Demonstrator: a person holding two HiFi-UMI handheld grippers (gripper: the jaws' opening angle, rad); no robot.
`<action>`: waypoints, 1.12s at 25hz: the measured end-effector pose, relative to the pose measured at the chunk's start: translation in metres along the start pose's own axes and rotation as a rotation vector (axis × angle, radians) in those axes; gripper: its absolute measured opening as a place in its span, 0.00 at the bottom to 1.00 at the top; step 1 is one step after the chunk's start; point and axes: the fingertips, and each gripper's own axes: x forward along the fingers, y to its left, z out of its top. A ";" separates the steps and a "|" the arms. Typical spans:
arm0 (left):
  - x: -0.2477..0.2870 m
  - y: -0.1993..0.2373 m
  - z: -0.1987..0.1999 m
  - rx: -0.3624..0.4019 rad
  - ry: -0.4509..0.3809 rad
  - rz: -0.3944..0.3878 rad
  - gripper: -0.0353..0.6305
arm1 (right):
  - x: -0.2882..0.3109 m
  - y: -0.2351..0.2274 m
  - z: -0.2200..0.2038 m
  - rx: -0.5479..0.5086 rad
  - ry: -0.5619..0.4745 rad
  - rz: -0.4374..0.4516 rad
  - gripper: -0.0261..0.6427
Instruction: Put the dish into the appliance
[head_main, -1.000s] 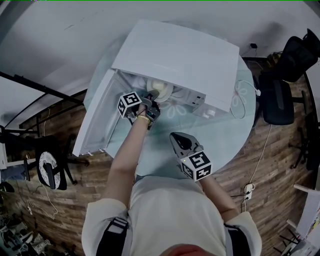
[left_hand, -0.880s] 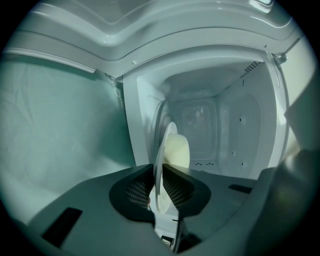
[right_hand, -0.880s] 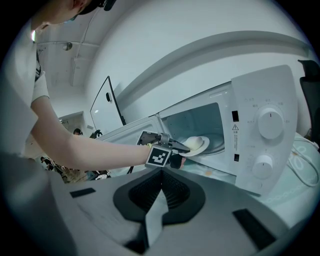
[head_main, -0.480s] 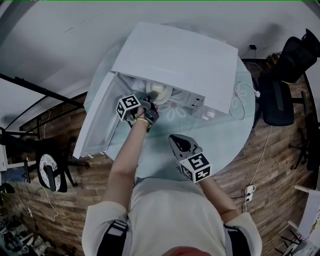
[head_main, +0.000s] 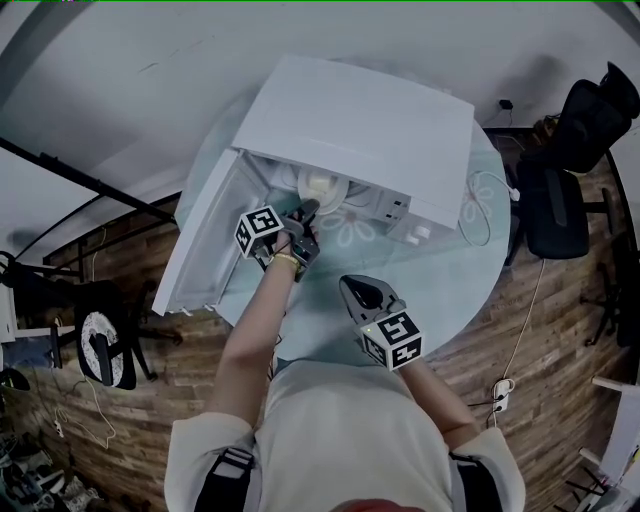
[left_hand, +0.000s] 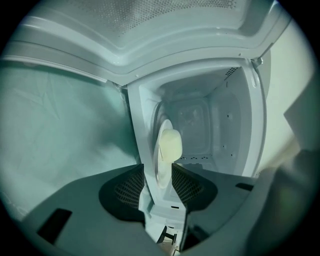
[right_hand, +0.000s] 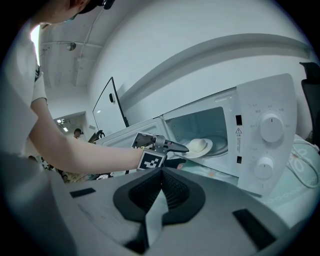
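A white microwave (head_main: 350, 120) stands on the table with its door (head_main: 200, 240) swung open to the left. Inside lies the white dish (head_main: 322, 185) with a pale round bun on it. My left gripper (head_main: 305, 212) is at the mouth of the oven and its jaws are opening. In the left gripper view the dish's rim (left_hand: 164, 155) shows edge-on between the pads, which stand apart from it. The right gripper view shows the dish (right_hand: 200, 146) resting on the oven floor beyond the left gripper (right_hand: 182, 148). My right gripper (head_main: 360, 292) hovers near the table's front, shut and empty.
The microwave sits on a round pale green glass table (head_main: 440, 270). A white cable (head_main: 480, 200) loops on the table right of the oven. A black office chair (head_main: 560, 190) stands at the right on the wood floor. The oven's control knobs (right_hand: 270, 127) face me.
The left gripper's jaws have let go of the dish's rim, and the gripper has drawn back a little toward me. The right gripper has barely moved.
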 end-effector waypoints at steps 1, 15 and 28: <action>-0.002 -0.001 -0.003 0.003 0.002 -0.004 0.28 | -0.002 -0.001 0.000 -0.002 -0.003 -0.006 0.05; -0.061 -0.014 -0.062 0.277 0.036 0.053 0.11 | -0.027 -0.018 0.005 -0.009 -0.044 -0.108 0.05; -0.124 -0.018 -0.115 0.506 0.029 0.067 0.07 | -0.035 -0.008 -0.006 0.025 -0.042 -0.108 0.05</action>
